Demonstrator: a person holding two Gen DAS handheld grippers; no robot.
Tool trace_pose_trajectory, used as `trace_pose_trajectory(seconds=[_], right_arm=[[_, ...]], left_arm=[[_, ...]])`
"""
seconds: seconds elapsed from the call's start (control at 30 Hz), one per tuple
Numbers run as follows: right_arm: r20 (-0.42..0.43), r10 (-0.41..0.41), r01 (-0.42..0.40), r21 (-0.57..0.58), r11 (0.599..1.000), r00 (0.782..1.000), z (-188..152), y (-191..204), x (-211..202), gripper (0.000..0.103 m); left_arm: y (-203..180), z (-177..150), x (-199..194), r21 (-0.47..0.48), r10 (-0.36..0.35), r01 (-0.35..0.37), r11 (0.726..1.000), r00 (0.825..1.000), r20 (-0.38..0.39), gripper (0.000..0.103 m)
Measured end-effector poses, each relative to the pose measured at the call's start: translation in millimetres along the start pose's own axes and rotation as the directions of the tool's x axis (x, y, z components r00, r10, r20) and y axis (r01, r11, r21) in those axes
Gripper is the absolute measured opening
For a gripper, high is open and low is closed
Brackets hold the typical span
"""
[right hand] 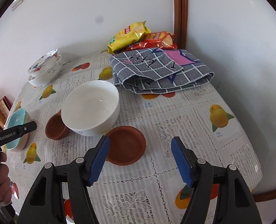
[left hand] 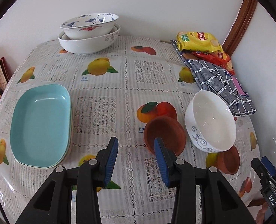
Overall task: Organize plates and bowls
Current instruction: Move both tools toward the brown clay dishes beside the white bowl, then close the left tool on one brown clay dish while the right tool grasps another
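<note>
A white bowl (left hand: 211,121) (right hand: 91,108) rests tilted on two brown clay saucers, one on its left (left hand: 165,134) (right hand: 56,127) and one nearer the right (left hand: 228,159) (right hand: 125,145). Stacked teal rectangular plates (left hand: 40,125) (right hand: 16,123) lie at the table's left. Two nested patterned bowls (left hand: 89,33) (right hand: 44,69) stand at the back left. My left gripper (left hand: 136,149) is open and empty above the cloth, just left of the left saucer. My right gripper (right hand: 139,147) is open and empty over the right saucer.
A folded grey checked towel (left hand: 218,82) (right hand: 160,69) and yellow and red snack bags (left hand: 199,42) (right hand: 130,35) lie at the back right by the wall. A fruit-print tablecloth (left hand: 100,108) (right hand: 194,130) covers the table. A wooden door frame (right hand: 181,13) stands behind.
</note>
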State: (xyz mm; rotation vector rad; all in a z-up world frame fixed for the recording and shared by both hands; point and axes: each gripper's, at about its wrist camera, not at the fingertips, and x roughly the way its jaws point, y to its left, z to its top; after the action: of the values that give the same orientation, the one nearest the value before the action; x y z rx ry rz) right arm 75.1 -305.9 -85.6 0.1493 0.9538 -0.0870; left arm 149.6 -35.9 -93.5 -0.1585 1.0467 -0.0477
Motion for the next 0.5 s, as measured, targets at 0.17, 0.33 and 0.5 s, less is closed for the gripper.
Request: trace_pose_trajectory(seconds=[0.17, 0.33, 0.5], right_arm=[[-0.039, 0.022, -0.021, 0.032, 0.999, 0.999, -6.8, -10.3, 15.2, 0.068], [-0.08, 0.032, -0.03, 0.03, 0.999, 0.996, -8.3, -9.0, 33.6, 0.068], [-0.093, 0.024, -0.021, 0.027, 0.999, 0.995, -7.7, -4.9, 47.8, 0.06]], left_arm=[[-2.1, 4.2, 24.2, -0.012, -0.023, 0.022, 1.0, 0.998, -0.06, 0.038], [-7.5, 8.0, 40.7, -0.006, -0.031, 0.03, 1.0, 0.996, -0.083, 0.038], [-5.4, 8.6, 55.8, -0.03, -0.037, 0.034, 0.999, 0.994, -0.103, 0.038]])
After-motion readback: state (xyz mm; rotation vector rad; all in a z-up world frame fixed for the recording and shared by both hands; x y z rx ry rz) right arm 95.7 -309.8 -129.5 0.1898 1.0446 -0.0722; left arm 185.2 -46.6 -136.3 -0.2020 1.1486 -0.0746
